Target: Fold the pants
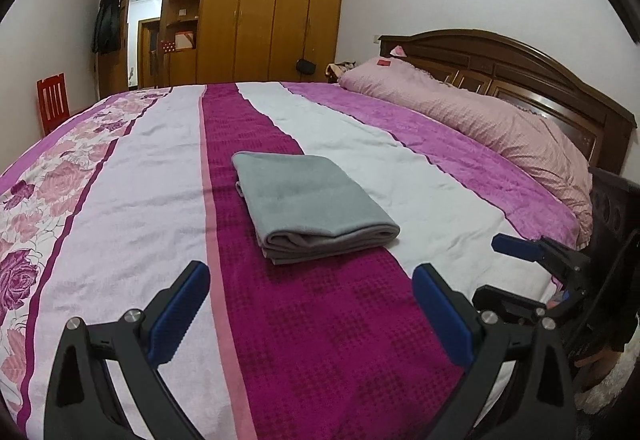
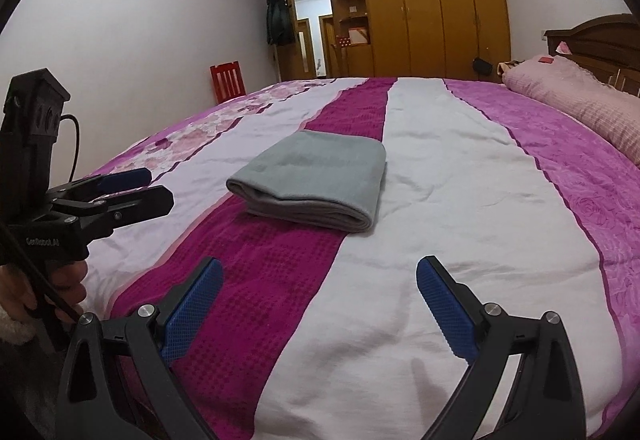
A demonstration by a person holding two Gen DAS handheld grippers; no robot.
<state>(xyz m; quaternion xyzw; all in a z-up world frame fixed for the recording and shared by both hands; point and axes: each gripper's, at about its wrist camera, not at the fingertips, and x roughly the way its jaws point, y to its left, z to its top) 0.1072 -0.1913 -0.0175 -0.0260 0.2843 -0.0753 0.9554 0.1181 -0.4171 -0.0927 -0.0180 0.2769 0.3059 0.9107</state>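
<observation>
The grey pants (image 1: pixel 310 206) lie folded into a thick rectangle on the dark magenta stripe of the bedspread, also shown in the right wrist view (image 2: pixel 316 180). My left gripper (image 1: pixel 310 280) is open and empty, held above the bed a short way in front of the pants. My right gripper (image 2: pixel 320 272) is open and empty, also short of the pants and to their right. The right gripper shows at the right edge of the left wrist view (image 1: pixel 520 260). The left gripper shows at the left edge of the right wrist view (image 2: pixel 140 186).
The bed (image 1: pixel 140 168) has a striped pink, white and magenta cover. A long pink pillow (image 1: pixel 480 116) lies against the dark wooden headboard (image 1: pixel 520 72). A wooden wardrobe (image 1: pixel 260 12) lines the far wall. A red chair (image 2: pixel 228 80) stands beyond the bed's left side.
</observation>
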